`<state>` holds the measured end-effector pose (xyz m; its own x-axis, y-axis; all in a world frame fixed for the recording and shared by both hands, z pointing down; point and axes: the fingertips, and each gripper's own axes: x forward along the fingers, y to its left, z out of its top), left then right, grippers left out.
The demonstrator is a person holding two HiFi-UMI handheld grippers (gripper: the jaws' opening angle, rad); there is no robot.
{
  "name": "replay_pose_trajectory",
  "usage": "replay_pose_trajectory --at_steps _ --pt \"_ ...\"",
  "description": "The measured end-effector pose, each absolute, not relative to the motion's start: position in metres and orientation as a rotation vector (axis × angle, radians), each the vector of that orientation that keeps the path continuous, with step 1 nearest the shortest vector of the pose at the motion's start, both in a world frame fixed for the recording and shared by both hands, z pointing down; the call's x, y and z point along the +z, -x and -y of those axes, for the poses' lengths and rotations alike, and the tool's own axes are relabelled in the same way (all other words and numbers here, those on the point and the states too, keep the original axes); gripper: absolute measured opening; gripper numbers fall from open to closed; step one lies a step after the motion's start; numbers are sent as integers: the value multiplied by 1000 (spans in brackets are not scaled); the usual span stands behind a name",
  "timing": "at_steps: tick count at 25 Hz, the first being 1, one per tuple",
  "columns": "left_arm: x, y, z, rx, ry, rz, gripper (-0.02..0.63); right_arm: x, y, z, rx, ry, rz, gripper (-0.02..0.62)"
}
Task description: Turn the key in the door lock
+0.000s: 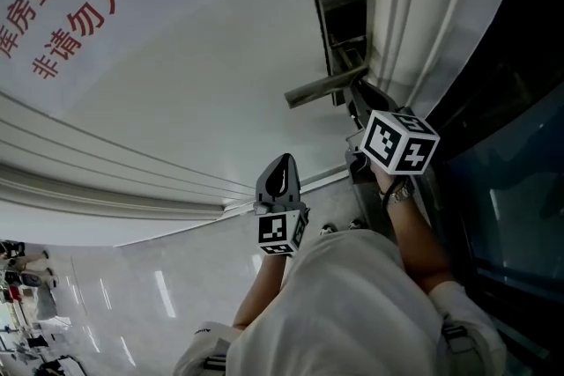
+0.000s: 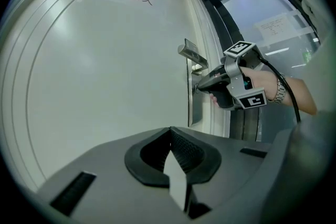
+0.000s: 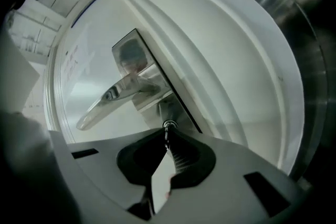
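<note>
We're at the white door point(image 1: 194, 57), its red notice up at 10 o'clock in the head view. The steel lock plate point(image 1: 342, 13) sits by the door's edge, at 1 o'clock in that view. From the plate the lever handle point(image 1: 322, 88) juts out toward 8 o'clock.

The left gripper point(image 1: 280, 176) hangs back at 7 o'clock from the lock, well apart from the door. Its jaws are pressed together on nothing, so it has no part in this step.

The right gripper point(image 2: 199, 87) is nose-on to the plate just below the handle. Its jaws are pinched tight on the key point(image 3: 167, 134), a thin sliver between the tips. The key sits in the keyhole point(image 3: 169, 125), at the plate's 6 o'clock end in the right gripper view.

We judge this to be the turning step itself: key in, grip made. Next we'd want a firm pinch and a steady roll of the wrist about the key's own line. There should be no sideways pull, which could bend the key or slip the jaws off. Whether the bolt has thrown, we can't tell.
</note>
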<state>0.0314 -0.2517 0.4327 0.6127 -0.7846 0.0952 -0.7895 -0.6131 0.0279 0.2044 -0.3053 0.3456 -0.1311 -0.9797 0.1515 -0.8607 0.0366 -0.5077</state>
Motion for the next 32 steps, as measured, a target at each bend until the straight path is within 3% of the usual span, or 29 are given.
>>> replay_pose_trajectory --at_steps 17,32 --pt "436 -25 245 120 -2747 1347 8 348 -207 303 -1049 1508 -1703 14" --pt "434 -26 244 147 -2779 1323 8 348 -206 303 -1033 1515 -1760 21"
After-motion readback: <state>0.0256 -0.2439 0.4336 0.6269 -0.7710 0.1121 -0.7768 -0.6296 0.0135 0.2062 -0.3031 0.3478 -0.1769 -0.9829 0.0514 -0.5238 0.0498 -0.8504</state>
